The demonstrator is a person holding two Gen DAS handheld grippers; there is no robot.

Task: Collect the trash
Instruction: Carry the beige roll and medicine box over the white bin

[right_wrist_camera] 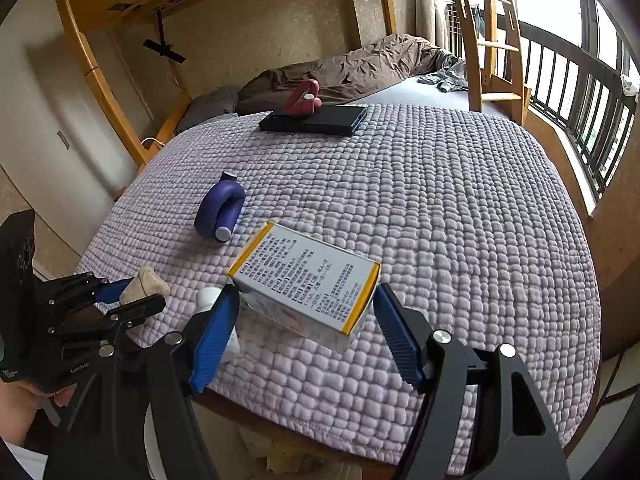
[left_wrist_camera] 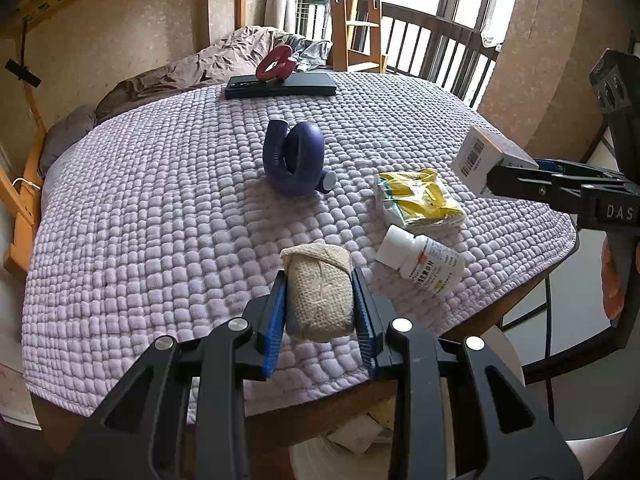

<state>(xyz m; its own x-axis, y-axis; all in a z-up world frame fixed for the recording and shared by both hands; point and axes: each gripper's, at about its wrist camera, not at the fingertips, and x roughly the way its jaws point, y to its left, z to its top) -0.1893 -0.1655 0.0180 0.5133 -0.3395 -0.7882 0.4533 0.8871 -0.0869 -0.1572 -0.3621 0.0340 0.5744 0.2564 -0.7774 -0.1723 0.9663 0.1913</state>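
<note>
The left gripper (left_wrist_camera: 320, 300) has a rolled bandage (left_wrist_camera: 320, 294) clamped between its pads, above the near edge of a quilted mat (left_wrist_camera: 160, 208). Just right of it on the mat lies a pill bottle (left_wrist_camera: 424, 262) on its side, and beyond that a crumpled packet (left_wrist_camera: 418, 198). Ahead of the gripper lies a bent foam roller (left_wrist_camera: 296, 158), and far ahead a flat case (left_wrist_camera: 280, 86) with another curled roller (left_wrist_camera: 276, 63) on it. To the right, off the mat's edge, the right gripper (right_wrist_camera: 308, 300) pinches a medicine box (right_wrist_camera: 308, 276) tilted, above the mat. A bin (left_wrist_camera: 360, 440) sits below the near edge, under both grippers.
</note>
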